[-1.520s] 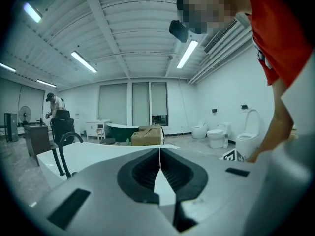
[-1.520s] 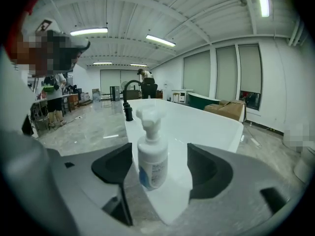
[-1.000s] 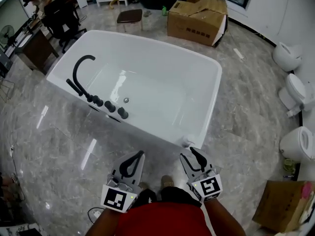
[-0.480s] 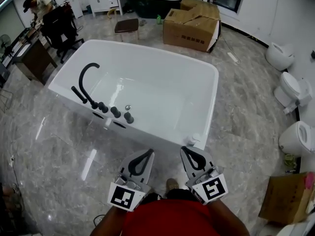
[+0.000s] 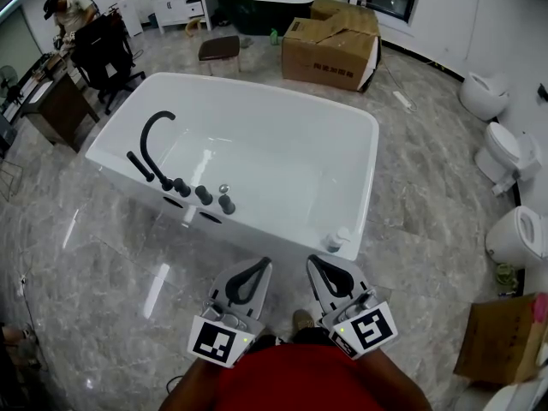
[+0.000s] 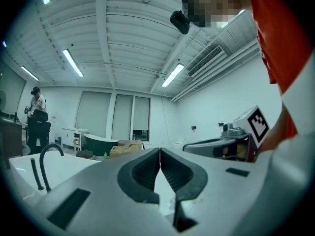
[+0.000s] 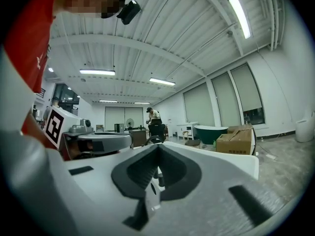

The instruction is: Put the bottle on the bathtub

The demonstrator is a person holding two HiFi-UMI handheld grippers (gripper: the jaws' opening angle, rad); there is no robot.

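Head view: L gripper [image 5: 261, 265] and R gripper [image 5: 312, 259] side by side at 6 o'clock, low in frame, just above person's red shirt [image 5: 300, 384], both pointing to 12. L gripper view: L gripper [image 6: 160, 150] clenched, pad tips touching, nothing btwn. R gripper view: R gripper [image 7: 157, 146] also clenched, tips together, empty. Black-and-white marker cubes [image 5: 214, 342] at the rear of each gripper.

Small white bottle [image 5: 335, 241] stands on the near R corner of the big white rectangular bathtub [image 5: 265, 98], just at 12–1 o'clock from the R gripper tips, not touching them; too small for detail. Tub fills mid frame at 12. Black curved faucet [image 5: 144, 139] w/ row of black knobs [image 5: 204, 194] on the tub's near L rim, approx 10 o'clock from the grippers.

Grey glossy marble floor [image 5: 103, 255] all around. Brown cardboard box [image 5: 330, 45] beyond tub at 12–1. White toilets [image 5: 501, 152] along the wall at 3. Person in cap [image 5: 64, 11] at desk, far 10–11.
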